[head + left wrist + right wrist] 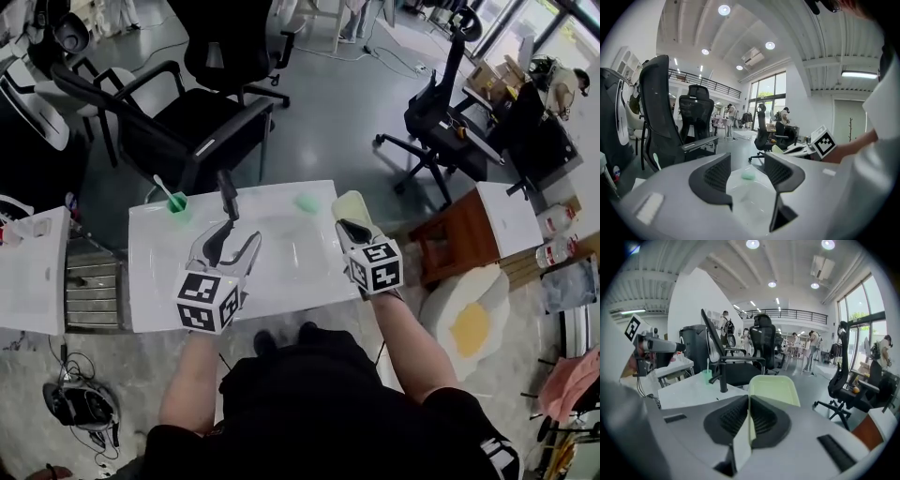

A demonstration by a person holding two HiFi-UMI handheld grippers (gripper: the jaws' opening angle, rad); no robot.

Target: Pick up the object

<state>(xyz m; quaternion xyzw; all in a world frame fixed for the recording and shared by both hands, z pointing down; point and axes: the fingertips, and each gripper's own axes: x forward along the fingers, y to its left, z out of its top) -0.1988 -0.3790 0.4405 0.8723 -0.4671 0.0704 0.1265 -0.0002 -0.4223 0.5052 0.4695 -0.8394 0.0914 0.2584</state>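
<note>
Right gripper (pixel 749 401) pinched tight on the near rim of the pale green tray (pixel 772 389) — tray sticks out ahead of its jaws. Left gripper (pixel 747 159) spread, nothing between — small green lump (pixel 748 175) lies beyond it on the white counter (pixel 155 272).

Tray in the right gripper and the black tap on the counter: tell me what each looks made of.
Tray: likely plastic, pale green and smooth with a soft sheen. Its thin, moulded-looking rim is pinched in the shut right gripper. Tap: probably metal under a matte black coating, since it shows no bright highlights. Painted plastic cannot be ruled out.
</note>
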